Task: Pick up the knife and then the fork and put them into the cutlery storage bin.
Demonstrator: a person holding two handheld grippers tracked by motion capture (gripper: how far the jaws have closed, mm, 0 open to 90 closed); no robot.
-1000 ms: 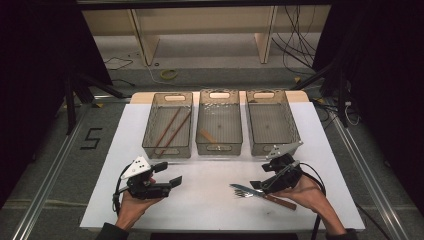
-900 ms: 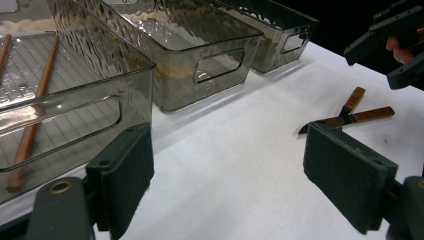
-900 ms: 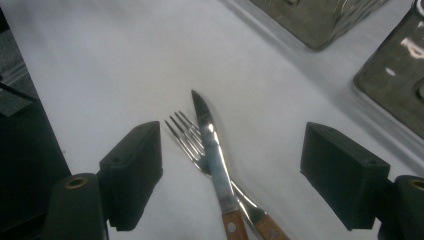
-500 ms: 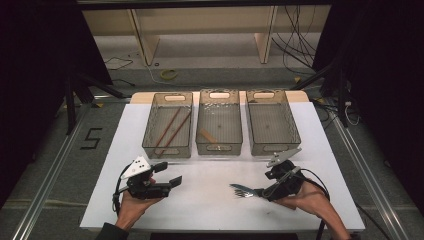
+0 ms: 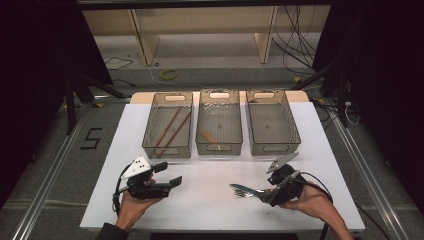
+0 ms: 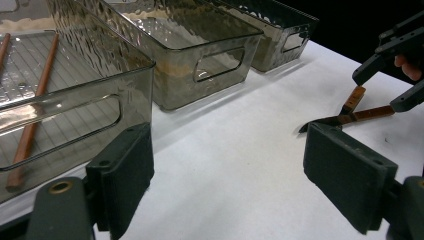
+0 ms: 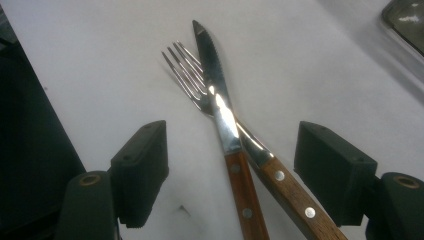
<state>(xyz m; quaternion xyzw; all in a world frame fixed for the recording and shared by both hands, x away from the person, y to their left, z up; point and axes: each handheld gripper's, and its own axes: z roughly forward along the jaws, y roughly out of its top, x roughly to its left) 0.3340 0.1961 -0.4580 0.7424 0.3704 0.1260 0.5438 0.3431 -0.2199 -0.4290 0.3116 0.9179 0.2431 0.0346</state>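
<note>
My right gripper (image 7: 230,170) is wide open, straddling the knife (image 7: 220,105) crossed over the fork (image 7: 187,80), both flat on the table (image 5: 210,205), well in front of the right bin (image 5: 272,122). My left gripper (image 5: 172,184) is open too, holding nothing.

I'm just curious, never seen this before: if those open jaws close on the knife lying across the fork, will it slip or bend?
The knife looks stiff: a steel blade on a riveted wooden handle, so bending seems unlikely. Its polished blade could be slippery; the wood probably grips better. Since it crosses the fork, lifting it may nudge the fork. The right gripper stands open around both handles.
</note>
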